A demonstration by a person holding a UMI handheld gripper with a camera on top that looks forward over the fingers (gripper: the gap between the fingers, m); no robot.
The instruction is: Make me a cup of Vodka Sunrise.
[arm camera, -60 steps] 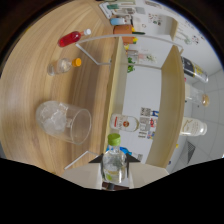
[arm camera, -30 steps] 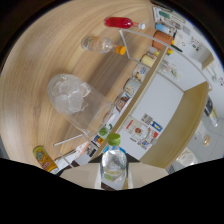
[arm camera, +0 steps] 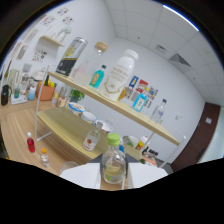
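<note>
Early days, by the look of it: the gripper [arm camera: 114, 176] is carrying a clear green-capped bottle [arm camera: 114, 162], jaws closed on its sides, and it is riding well above the desk [arm camera: 20, 122]. Nothing is showing as poured yet; mixing all seems ahead. Sweeping left to right: a small red-filled bottle [arm camera: 31, 143] and a yellow-capped one [arm camera: 44, 157] are standing on the desk, then a two-tier shelf [arm camera: 100, 97] is carrying a dark can [arm camera: 70, 56], a white bottle [arm camera: 122, 71] and more. White walls, tiled ceiling, a dark door [arm camera: 202, 135] beyond.
</note>
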